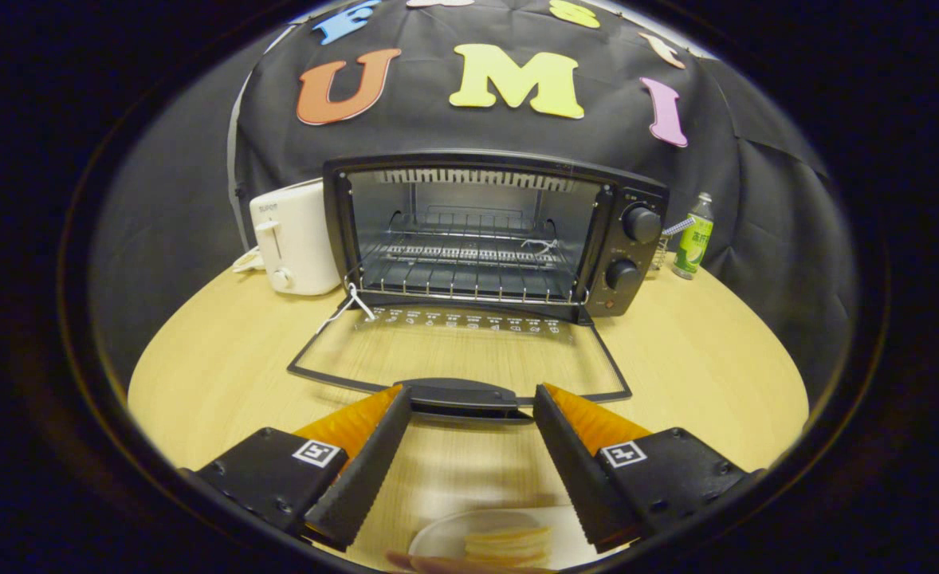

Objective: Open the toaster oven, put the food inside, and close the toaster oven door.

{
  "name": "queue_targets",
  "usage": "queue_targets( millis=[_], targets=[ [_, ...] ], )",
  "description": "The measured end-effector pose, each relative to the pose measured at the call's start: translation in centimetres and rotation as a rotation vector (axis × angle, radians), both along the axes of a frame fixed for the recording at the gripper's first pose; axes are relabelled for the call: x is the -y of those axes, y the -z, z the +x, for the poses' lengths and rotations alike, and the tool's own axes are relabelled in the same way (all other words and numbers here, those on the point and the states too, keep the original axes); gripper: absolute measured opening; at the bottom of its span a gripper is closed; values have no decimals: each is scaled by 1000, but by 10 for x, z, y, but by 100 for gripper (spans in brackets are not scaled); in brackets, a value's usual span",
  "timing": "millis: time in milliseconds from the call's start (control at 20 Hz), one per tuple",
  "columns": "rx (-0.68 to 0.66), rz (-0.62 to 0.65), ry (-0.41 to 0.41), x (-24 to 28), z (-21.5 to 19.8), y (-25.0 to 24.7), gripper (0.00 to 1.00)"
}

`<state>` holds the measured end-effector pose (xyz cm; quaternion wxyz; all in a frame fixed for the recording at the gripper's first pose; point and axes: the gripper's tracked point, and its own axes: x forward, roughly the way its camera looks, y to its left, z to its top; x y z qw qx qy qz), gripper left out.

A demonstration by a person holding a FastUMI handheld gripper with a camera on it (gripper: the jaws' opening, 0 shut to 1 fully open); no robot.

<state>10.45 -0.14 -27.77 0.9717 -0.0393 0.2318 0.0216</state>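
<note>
The pale wood-grain counter looks smooth and matt. The black toaster oven has a satin metal shell, a bright wire rack and a clear glass door. The white toaster is glossy plastic; the green bottle shiny plastic.

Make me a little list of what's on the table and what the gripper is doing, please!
toaster oven: black, at the back of the table, wire rack bare
oven door: folded down flat, its handle just ahead of the fingertips
gripper: open, holding nothing
plate: white, down between the fingers, carrying pale stacked food
white toaster: left of the oven
green bottle: right of the oven
table: light wood
</note>
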Motion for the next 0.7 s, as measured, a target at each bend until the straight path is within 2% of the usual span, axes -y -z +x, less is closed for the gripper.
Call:
queue_targets(
  millis=[250,500,700],
  targets=[
    [31,65,-14,2,-51,-16,100],
    [74,29,1,12,-116,-17,100],
    [87,-40,0,19,-146,4,100]
  ],
)
